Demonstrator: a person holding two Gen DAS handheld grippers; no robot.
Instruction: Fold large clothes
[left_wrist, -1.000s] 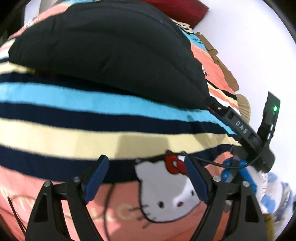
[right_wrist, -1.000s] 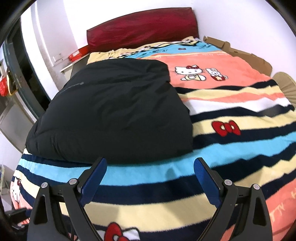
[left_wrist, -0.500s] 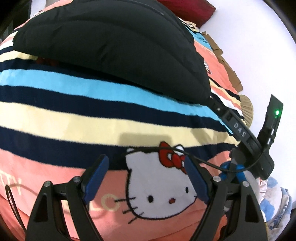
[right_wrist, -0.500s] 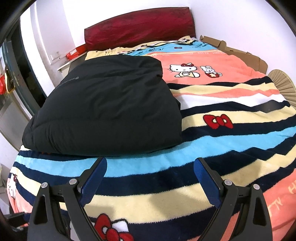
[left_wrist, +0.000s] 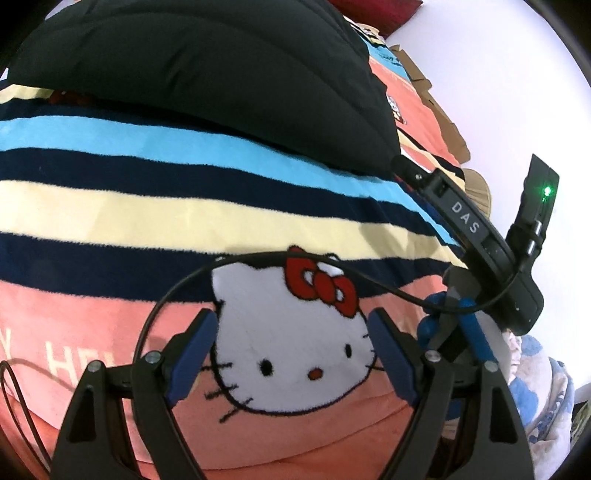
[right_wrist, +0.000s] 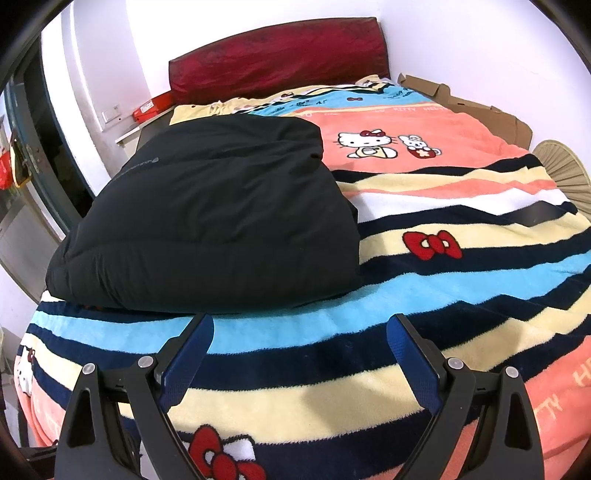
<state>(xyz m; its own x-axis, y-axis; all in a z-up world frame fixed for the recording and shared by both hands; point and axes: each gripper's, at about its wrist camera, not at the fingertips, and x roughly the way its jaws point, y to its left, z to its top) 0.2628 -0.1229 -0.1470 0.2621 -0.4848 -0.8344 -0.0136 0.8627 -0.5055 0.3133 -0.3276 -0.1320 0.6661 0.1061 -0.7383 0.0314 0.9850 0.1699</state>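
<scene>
Both tools are hanging wide, nothing between the jaws: left tool (left_wrist: 290, 345) over the cat print on the striped blanket (left_wrist: 184, 214), right tool (right_wrist: 299, 350) just short of the black padded jacket (right_wrist: 218, 221). Jacket is lying on the bed's far-left side as a compact folded bundle. I'm reading the fold as done or nearly; maybe only tidying is remaining.
</scene>
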